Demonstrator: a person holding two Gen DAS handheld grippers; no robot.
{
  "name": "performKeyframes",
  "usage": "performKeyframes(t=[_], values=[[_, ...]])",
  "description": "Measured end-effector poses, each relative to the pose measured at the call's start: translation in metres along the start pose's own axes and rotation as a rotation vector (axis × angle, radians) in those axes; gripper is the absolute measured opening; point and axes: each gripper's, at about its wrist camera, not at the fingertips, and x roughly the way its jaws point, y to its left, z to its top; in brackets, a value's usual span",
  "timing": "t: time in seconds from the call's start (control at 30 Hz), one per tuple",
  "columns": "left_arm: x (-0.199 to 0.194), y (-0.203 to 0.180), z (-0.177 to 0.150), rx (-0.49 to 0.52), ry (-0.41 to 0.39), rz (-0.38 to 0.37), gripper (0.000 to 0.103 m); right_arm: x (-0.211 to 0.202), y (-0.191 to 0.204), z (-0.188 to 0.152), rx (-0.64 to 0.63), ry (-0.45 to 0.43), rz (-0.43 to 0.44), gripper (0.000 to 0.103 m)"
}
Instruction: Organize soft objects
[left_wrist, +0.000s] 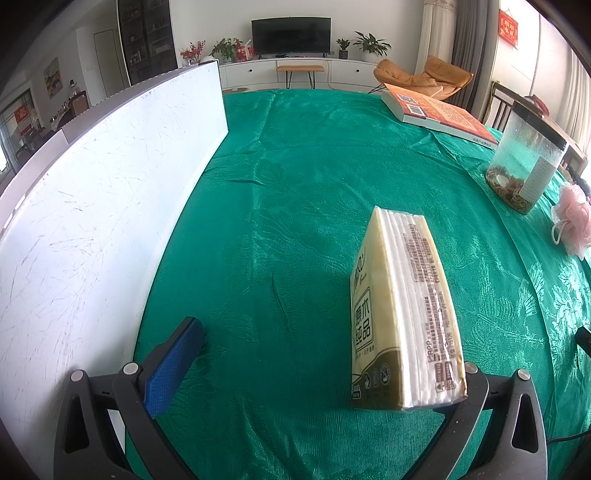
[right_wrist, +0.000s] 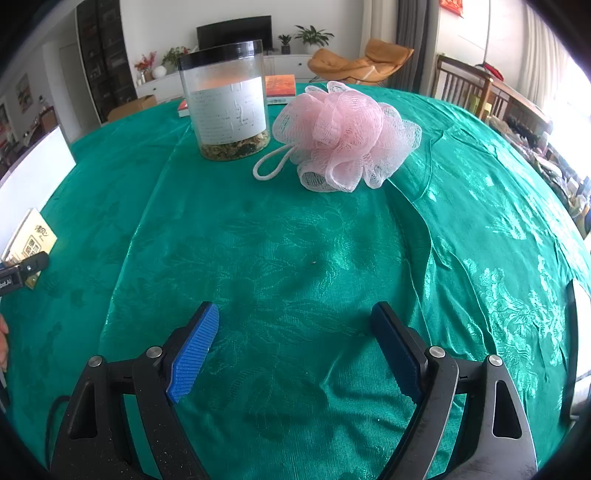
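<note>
Your left gripper (left_wrist: 295, 354) stood with its jaws wide apart, gripping nothing, though the tissue pack (left_wrist: 402, 314) leaned on edge against its right-hand finger. Your right gripper (right_wrist: 295, 350) was likewise spread and empty, well short of the pink bath pouf (right_wrist: 343, 134). The pouf lay just right of the clear jar (right_wrist: 225, 99), far from the pack. Judged from this, neither soft item was yet stowed; the white tray (left_wrist: 103, 177) left of the pack looked unused.

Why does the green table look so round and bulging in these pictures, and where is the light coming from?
Both wrist views use fisheye lenses, so the flat green tablecloth bulges and the white board curves in the left view. Daylight enters from the right: in the right view the window edge is blown out, and the pink bath pouf stays sharp with little shadow.
</note>
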Motion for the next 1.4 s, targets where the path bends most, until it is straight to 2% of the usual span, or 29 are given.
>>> performKeyframes(t=[0.87, 0.9, 1.0, 1.03, 1.13, 1.23, 1.3, 1.33, 1.4], values=[[0.000, 0.000, 0.000, -0.002, 0.001, -0.002, 0.103, 0.000, -0.001, 0.000, 0.000, 0.000, 0.002, 0.087], [0.000, 0.000, 0.001, -0.002, 0.010, -0.003, 0.103, 0.000, 0.000, 0.000, 0.001, 0.001, 0.005, 0.088], [0.001, -0.003, 0.008, 0.022, 0.133, -0.029, 0.103, -0.001, -0.001, -0.001, 0.008, -0.004, 0.027, 0.088], [0.000, -0.005, 0.008, 0.030, 0.151, -0.050, 0.102, -0.003, -0.005, -0.001, 0.024, -0.011, 0.050, 0.086], [-0.008, -0.013, 0.009, 0.041, 0.134, -0.086, 0.102, -0.017, -0.031, 0.000, 0.177, -0.068, 0.130, 0.086], [-0.011, -0.025, 0.010, 0.093, 0.123, -0.070, 0.090, -0.035, -0.056, 0.019, 0.222, -0.137, 0.103, 0.086], [-0.008, -0.031, 0.010, 0.118, 0.131, -0.052, 0.060, -0.036, -0.070, 0.044, 0.226, -0.129, 0.101, 0.086], [-0.009, -0.031, 0.010, 0.111, 0.123, -0.070, 0.056, -0.033, -0.074, 0.059, 0.222, -0.116, 0.109, 0.086], [-0.010, -0.031, 0.011, 0.100, 0.114, -0.065, 0.040, -0.021, -0.073, 0.088, 0.169, -0.088, 0.113, 0.086]])
